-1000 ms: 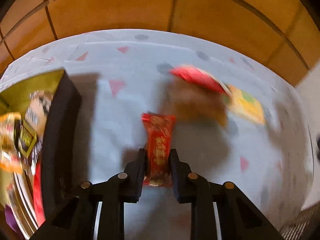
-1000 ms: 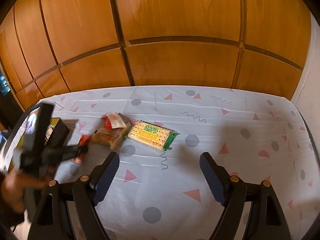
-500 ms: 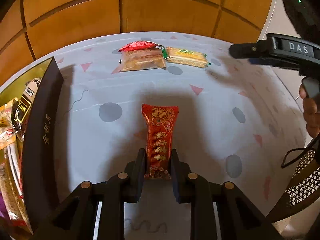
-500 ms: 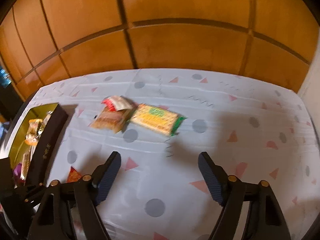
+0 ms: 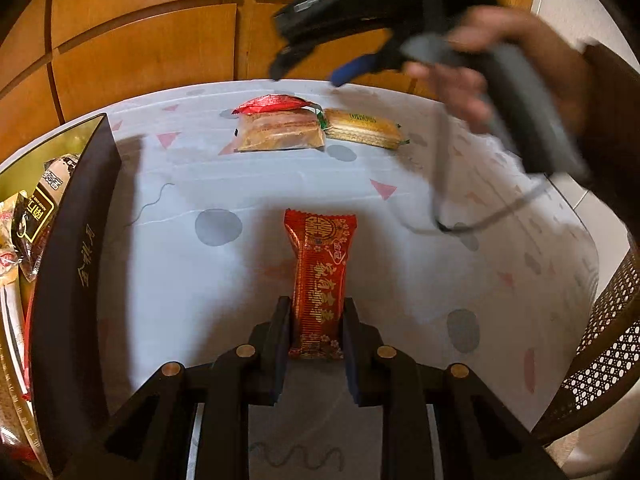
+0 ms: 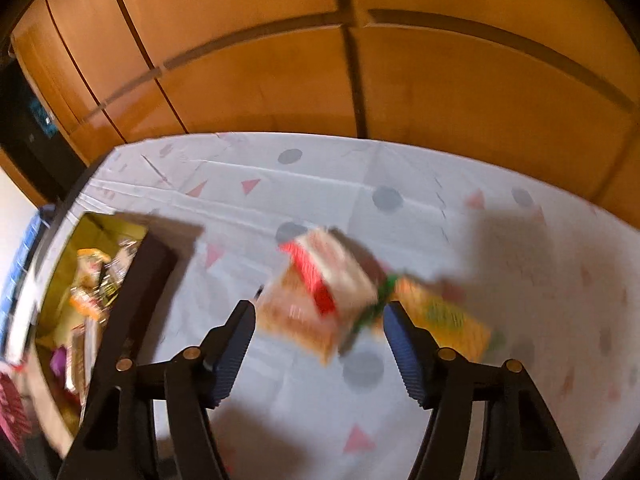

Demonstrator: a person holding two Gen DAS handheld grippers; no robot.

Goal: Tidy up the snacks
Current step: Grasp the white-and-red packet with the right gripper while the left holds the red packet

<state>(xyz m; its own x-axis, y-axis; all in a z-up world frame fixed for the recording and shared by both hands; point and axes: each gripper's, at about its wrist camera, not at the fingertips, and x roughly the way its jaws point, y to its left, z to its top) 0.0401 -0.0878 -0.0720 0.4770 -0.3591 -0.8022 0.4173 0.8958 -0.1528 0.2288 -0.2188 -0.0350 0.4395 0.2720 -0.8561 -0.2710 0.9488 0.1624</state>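
A red snack packet [image 5: 320, 264] sticks out forward from my left gripper [image 5: 316, 320], which is shut on its lower end just above the tablecloth. A clear cake packet with a red flap [image 5: 280, 132] and a yellow cracker packet [image 5: 360, 128] lie side by side at the far edge. My right gripper [image 5: 306, 76], held by a hand, hovers above them. In the blurred right wrist view the cake packet [image 6: 316, 308] shows between the closing jaws of the right gripper [image 6: 320, 320], untouched, with the cracker packet [image 6: 444, 316] to its right.
A dark box with a gold inside [image 5: 76, 240], holding several snacks, stands at the table's left edge [image 6: 140, 280]. The white patterned tablecloth [image 5: 200, 280] ends at a wooden panel wall. A cane chair [image 5: 600, 360] stands on the right. A cable hangs from the right gripper.
The right gripper has swung left and down over the cake and cracker packets, and its jaws stand narrower. The left gripper turned earlier with the red packet and now holds still.
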